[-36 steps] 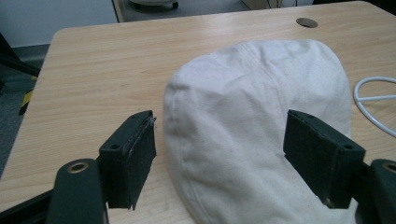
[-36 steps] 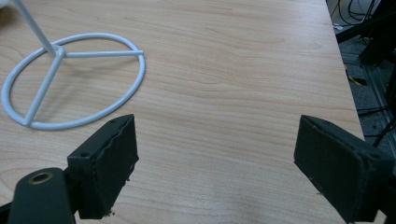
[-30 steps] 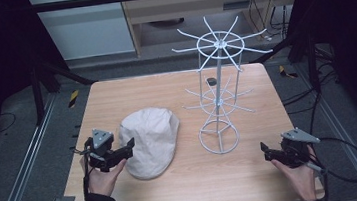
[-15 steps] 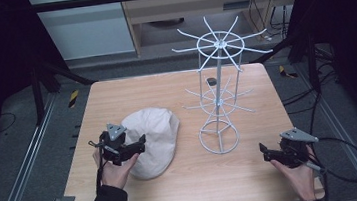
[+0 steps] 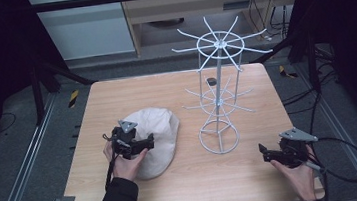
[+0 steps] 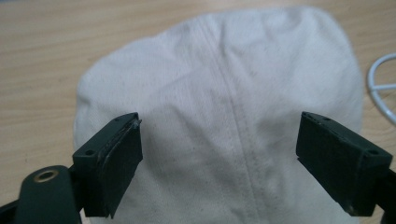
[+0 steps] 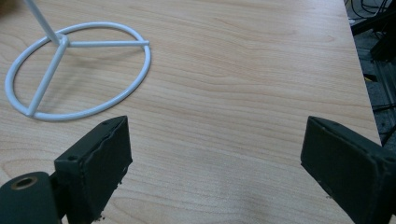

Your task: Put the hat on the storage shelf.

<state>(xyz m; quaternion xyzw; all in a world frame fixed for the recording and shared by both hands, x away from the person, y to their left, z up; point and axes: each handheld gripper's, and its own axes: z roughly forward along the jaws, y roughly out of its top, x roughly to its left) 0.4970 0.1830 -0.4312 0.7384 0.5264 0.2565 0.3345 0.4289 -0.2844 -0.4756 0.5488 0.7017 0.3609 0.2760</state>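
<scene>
A cream flat cap (image 5: 156, 138) (image 6: 224, 121) lies on the wooden table (image 5: 165, 89), left of centre. My left gripper (image 5: 148, 143) (image 6: 219, 163) hovers over the cap's near left part, its jaws wide apart and just opened further, with cloth below them but nothing pinched. A white wire display stand (image 5: 218, 91) rises right of the cap; its ring base (image 7: 77, 70) rests on the wood. My right gripper (image 5: 263, 151) (image 7: 215, 172) stands open near the table's front right corner, over bare wood, nothing between its jaws.
The stand's spokes (image 5: 218, 41) spread wide at the top and mid height. A small dark item (image 5: 211, 81) sits on the table behind the stand. The table's right edge (image 7: 362, 79) runs close to my right gripper; metal rails (image 5: 27, 161) flank the table.
My left gripper has moved right from the table's left side onto the cap. The right gripper has stayed in place.
</scene>
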